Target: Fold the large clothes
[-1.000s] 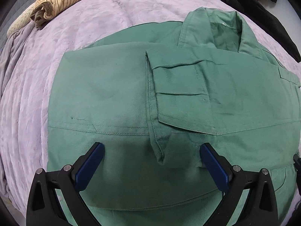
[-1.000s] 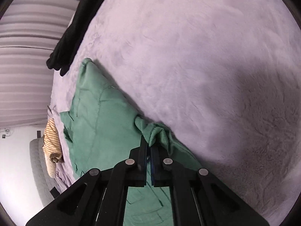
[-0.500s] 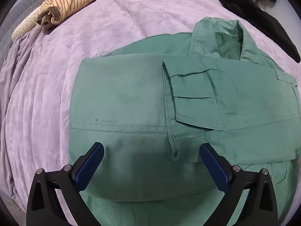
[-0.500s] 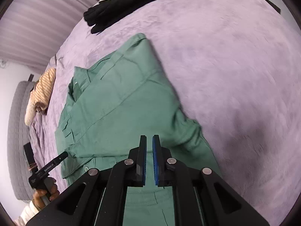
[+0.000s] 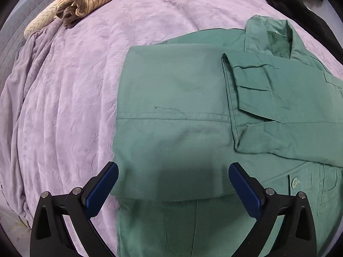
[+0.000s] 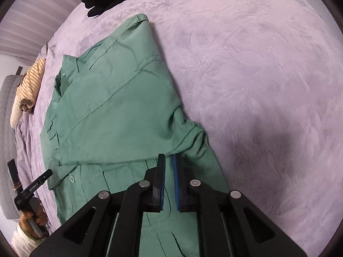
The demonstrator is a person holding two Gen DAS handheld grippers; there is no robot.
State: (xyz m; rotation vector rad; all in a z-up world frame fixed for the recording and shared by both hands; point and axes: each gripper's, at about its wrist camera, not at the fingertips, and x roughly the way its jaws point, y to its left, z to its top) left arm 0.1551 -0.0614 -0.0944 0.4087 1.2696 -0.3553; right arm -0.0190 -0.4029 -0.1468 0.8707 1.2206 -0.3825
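Hovering over the green jacket [image 6: 111, 115], your right gripper [image 6: 169, 160] has just been opening — a narrow gap, nothing between its pads. Your left gripper [image 5: 171, 171] gapes wide, empty; white lettering on its body is too small to read. Jacket lies on the lilac blanket [image 6: 246, 64] — sleeves folded across, collar farthest.

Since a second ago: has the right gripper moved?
Yes. The right gripper let go of the bunched sleeve and drew back from it, jaws just opening with nothing between; more of the green jacket shows.
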